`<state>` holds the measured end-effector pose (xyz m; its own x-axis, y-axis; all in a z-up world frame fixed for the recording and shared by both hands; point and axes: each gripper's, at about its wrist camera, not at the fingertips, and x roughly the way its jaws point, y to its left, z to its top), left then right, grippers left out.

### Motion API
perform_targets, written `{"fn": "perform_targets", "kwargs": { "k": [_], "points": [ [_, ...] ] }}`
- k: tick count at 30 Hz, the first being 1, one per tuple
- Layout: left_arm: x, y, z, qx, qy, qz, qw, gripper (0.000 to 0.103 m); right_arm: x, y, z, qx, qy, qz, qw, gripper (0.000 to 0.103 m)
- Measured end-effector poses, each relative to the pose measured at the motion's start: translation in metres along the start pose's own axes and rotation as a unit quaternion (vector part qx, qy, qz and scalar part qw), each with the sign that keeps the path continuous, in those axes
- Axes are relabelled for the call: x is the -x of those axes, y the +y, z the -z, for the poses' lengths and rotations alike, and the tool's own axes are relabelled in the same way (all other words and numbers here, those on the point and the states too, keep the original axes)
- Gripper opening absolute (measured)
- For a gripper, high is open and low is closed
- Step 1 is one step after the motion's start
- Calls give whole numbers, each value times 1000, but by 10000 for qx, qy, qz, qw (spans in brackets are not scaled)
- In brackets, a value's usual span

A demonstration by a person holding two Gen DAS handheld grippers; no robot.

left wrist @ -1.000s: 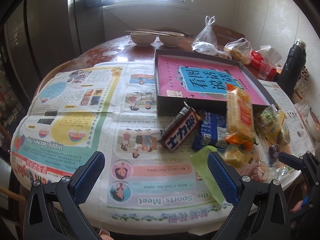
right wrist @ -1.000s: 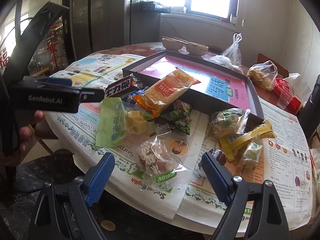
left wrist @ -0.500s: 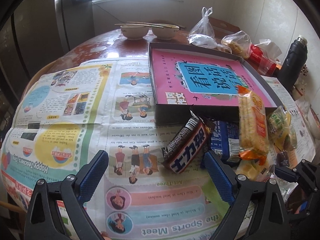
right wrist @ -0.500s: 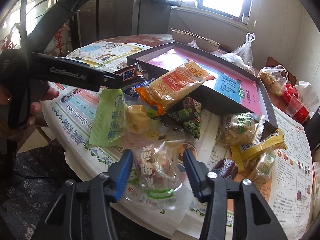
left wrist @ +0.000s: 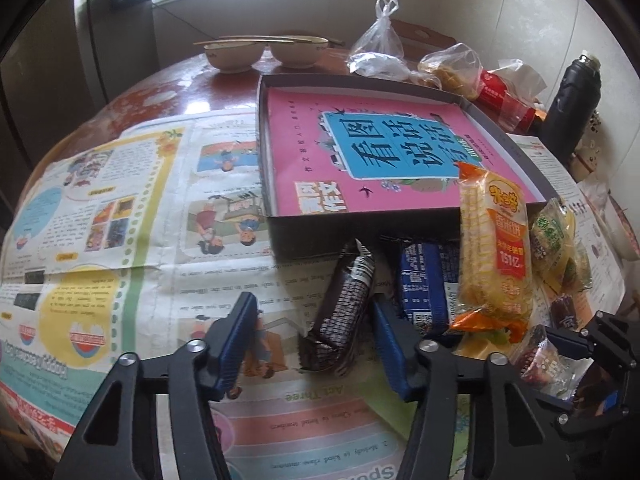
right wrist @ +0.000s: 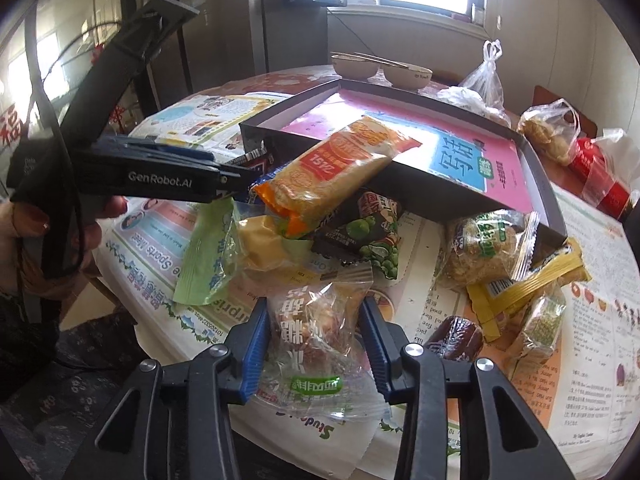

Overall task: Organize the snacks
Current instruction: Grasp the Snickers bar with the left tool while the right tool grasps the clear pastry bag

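Note:
A dark-wrapped chocolate bar (left wrist: 340, 312) lies on the newspaper in front of the dark box (left wrist: 280, 236), which holds a pink book. My left gripper (left wrist: 312, 304) straddles the bar with its jaws closing. The right pad touches the bar and the left pad stands apart. The right wrist view shows a clear packet of brown snacks (right wrist: 312, 332) near the table's front edge. My right gripper (right wrist: 314, 304) is closing on it, and both pads meet the wrapper. A person's hand holds the left gripper (right wrist: 224, 178) at the left of that view.
A yellow-orange cracker pack (left wrist: 496, 256) leans on the box's front wall beside a blue packet (left wrist: 424, 288). A green sachet (right wrist: 208, 256), a pea packet (right wrist: 372, 236) and several small snacks lie around. Two bowls (left wrist: 236, 54), plastic bags and a black flask (left wrist: 576, 92) stand behind.
My left gripper moved forward and down to the chocolate bar and its jaws narrowed around it; the bar rolled, hiding its label. My right gripper sank onto the clear packet and closed.

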<state>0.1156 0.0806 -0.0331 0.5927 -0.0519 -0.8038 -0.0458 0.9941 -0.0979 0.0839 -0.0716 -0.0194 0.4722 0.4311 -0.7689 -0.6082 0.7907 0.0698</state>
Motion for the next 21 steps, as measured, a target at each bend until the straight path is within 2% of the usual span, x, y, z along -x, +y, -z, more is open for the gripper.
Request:
{"fn": "perform_targets", "kwargs": {
  "k": [3, 5, 10, 15, 21],
  "points": [
    [-1, -5, 1, -109, -25, 7, 9999, 48, 1, -6, 0, -182, -11, -88, 9998, 43],
    [-1, -7, 0, -136, -6, 89, 9999, 36, 1, -9, 0, -283, -20, -153, 9995, 42],
    [-1, -5, -1, -79, 9, 187, 9998, 18, 5, -14, -1, -404, -73, -237, 9989, 41],
    [4, 4, 1, 201, -10, 369, 9991, 18, 15, -20, -3, -587, -172, -372, 9974, 41],
    [27, 8, 0, 290, -273, 407, 9984, 18, 25, -31, -11, -774, -372, -352, 9957, 41]
  ]
}}
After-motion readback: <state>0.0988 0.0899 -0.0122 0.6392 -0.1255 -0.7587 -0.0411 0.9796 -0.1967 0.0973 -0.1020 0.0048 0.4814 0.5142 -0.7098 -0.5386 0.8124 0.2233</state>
